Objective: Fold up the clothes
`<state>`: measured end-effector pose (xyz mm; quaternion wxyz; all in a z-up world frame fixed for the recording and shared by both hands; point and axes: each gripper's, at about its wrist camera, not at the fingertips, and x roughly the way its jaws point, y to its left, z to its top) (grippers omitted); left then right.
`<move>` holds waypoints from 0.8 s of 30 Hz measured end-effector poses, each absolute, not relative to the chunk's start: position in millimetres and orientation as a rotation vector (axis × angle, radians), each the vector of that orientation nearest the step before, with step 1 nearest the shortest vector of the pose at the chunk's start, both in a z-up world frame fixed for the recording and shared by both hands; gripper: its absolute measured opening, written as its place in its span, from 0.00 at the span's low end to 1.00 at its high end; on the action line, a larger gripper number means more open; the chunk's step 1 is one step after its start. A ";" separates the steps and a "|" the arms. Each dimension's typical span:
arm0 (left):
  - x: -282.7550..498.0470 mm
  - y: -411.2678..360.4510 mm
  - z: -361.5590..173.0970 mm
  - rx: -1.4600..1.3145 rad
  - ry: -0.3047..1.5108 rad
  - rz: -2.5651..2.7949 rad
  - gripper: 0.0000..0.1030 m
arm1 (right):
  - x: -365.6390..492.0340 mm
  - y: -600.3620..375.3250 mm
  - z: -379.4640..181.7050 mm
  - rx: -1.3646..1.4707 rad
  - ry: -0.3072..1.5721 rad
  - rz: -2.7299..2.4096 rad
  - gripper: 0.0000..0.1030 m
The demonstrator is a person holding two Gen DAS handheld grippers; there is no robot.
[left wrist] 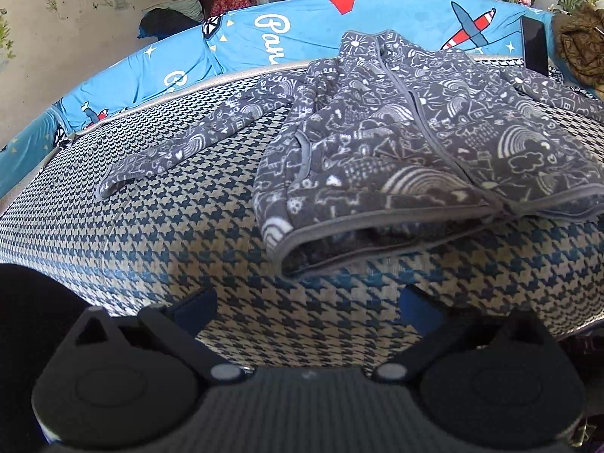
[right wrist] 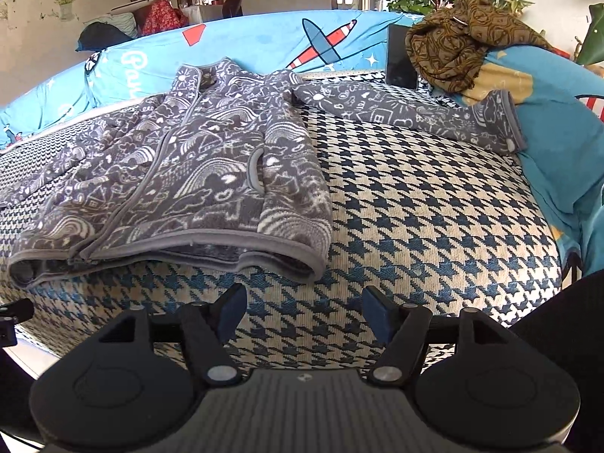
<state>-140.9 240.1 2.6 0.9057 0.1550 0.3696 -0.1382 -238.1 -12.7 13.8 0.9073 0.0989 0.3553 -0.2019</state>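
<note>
We had the grey jacket [right wrist: 188,173] spread flat, sleeves out, ready for folding; our left gripper [left wrist: 307,307] and right gripper [right wrist: 304,313] hovered near its hem, jaws wide, empty.

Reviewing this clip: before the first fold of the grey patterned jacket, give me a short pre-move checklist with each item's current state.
1. Jacket lies front up on the houndstooth mat, zip side showing: ok.
2. Both sleeves spread outward: left sleeve and right sleeve are extended: ok.
3. Right sleeve flat on the mat: not ok, its cuff rides up onto the blue cushion.
4. Left gripper open and empty, short of the hem: ok.
5. Right gripper open and empty: ok.
6. Hem lying flat: not ok, it gapes open along the near edge.
</note>
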 end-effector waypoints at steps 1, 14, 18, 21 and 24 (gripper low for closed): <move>-141.2 239.2 4.3 0.315 0.758 -0.289 1.00 | -239.1 -11.7 15.2 0.206 0.724 -0.404 0.64; -125.3 234.8 41.7 0.183 0.720 -0.351 1.00 | -228.3 -6.2 46.6 0.167 0.605 -0.204 0.64; -100.8 225.9 49.9 0.168 0.709 -0.331 1.00 | -206.7 -23.7 61.1 0.171 0.584 -0.173 0.64; -81.1 218.8 49.1 0.162 0.705 -0.320 1.00 | -188.1 -34.4 68.8 0.153 0.574 -0.162 0.64; -57.3 214.3 44.4 0.158 0.719 -0.307 1.00 | -168.5 -44.4 70.4 0.122 0.572 -0.174 0.64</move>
